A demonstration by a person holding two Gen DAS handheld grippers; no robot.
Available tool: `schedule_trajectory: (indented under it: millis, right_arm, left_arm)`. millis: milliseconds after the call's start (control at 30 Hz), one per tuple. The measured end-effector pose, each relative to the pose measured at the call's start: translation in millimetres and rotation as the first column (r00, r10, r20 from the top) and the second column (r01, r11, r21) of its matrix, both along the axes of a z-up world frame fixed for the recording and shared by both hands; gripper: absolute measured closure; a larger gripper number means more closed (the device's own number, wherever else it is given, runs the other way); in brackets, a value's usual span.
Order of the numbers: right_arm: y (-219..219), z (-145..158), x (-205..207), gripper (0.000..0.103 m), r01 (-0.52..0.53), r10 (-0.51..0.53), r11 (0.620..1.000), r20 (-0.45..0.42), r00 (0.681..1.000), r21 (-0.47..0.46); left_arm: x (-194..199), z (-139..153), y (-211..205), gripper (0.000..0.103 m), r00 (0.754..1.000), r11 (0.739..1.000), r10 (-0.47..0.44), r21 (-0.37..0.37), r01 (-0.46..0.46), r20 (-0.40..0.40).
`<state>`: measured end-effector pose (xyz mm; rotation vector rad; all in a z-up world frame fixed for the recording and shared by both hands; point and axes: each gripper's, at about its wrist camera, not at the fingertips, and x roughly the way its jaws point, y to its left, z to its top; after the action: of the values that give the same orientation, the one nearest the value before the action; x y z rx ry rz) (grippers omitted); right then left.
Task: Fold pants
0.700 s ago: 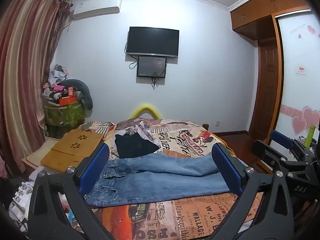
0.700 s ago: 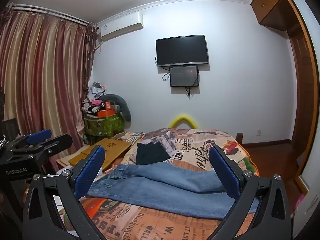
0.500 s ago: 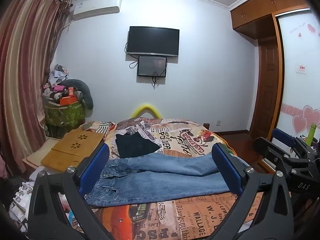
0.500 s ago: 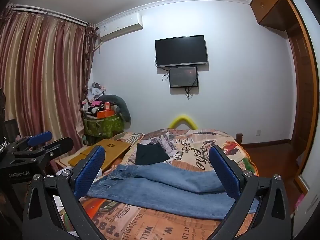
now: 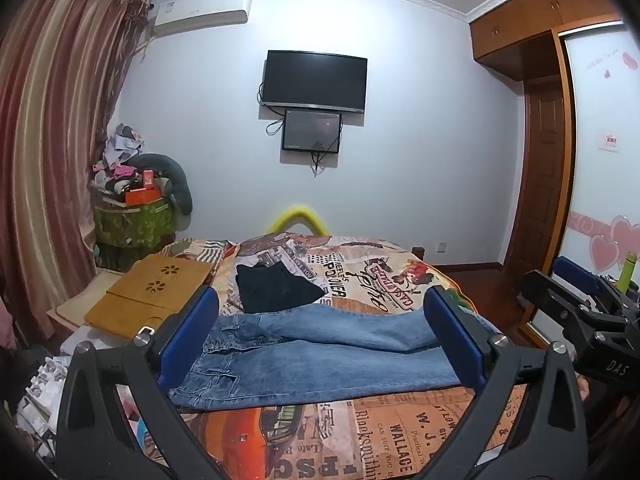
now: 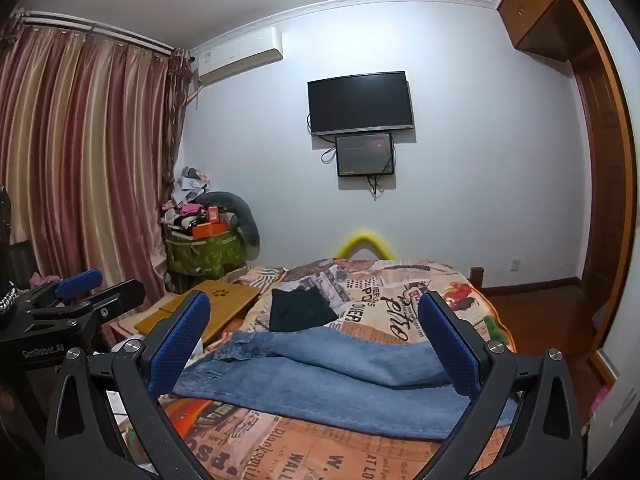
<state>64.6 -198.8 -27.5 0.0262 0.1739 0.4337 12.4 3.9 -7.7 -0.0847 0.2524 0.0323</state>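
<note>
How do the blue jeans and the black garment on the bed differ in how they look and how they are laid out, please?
The blue jeans are light denim; the black garment is plain dark cloth. The jeans stretch across the bed near its front edge, legs overlapping; the black garment lies bunched into a compact patch farther back. The jeans cover far more of the bedspread than the black garment. Both rest on the printed bedspread, untouched by either gripper.

pants (image 5: 320,356) lie across the bed (image 5: 380,448) before me; folded garment (image 5: 276,290) behind them; wooden tray (image 5: 152,294) left of it.
</note>
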Motion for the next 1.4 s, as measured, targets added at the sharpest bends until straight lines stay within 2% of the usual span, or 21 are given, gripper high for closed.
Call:
schedule_trajectory:
  millis: [1400]
  right_arm:
    - [-0.1, -1.9, -0.3, 0.000, -0.004, 0.004, 1.000, -0.002, 1.000, -0.004]
  left_arm:
    - [2.2, -0.4, -2.5, 0.000, 1.000, 1.000, 0.016, 0.006, -0.016, 0.001]
